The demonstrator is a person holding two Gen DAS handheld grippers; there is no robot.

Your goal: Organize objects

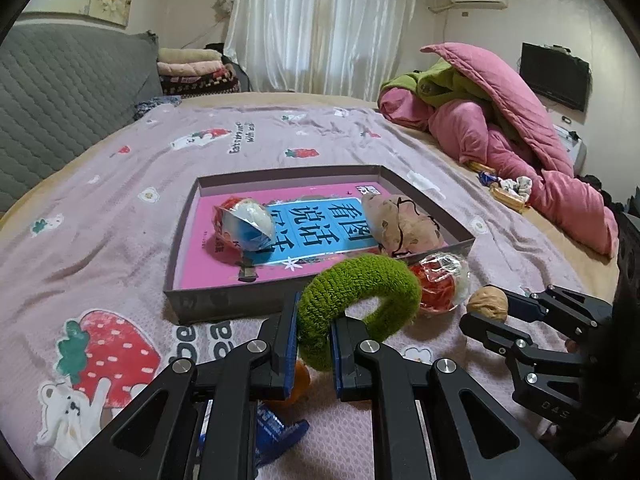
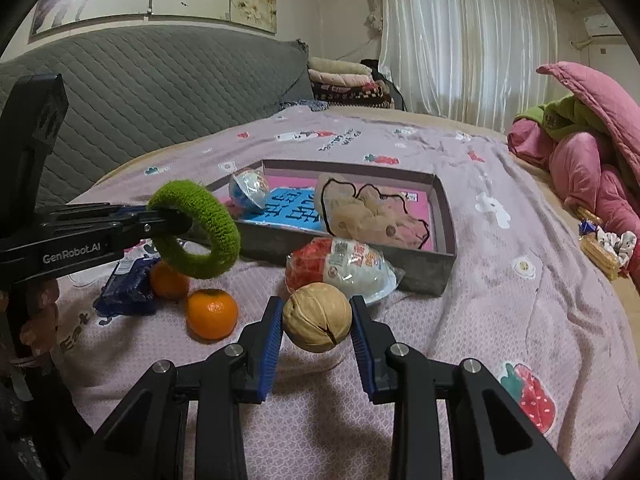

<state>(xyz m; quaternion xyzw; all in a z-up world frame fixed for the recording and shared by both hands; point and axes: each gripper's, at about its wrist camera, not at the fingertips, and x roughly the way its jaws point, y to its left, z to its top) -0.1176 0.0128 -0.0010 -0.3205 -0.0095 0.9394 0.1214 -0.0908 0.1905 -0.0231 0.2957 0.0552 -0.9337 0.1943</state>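
Note:
My left gripper [image 1: 314, 344] is shut on a green knitted ring [image 1: 360, 292], held above the bedspread just in front of the grey tray [image 1: 224, 300]; it also shows in the right wrist view [image 2: 198, 236]. My right gripper [image 2: 316, 320] is shut on a walnut [image 2: 318, 316], also seen in the left wrist view [image 1: 488, 303], near the tray's front corner. The tray [image 2: 416, 264] holds a pink and blue book [image 1: 312, 224], a blue wrapped snack [image 1: 248, 224] and a beige plush toy [image 1: 404, 224].
A red and white wrapped snack [image 2: 340, 268] leans against the tray's front. Two oranges [image 2: 211, 314] and a blue packet [image 2: 128, 288] lie on the spread at left. Pink bedding [image 1: 520, 128] is piled at right, with small snacks [image 2: 600, 248] beside it.

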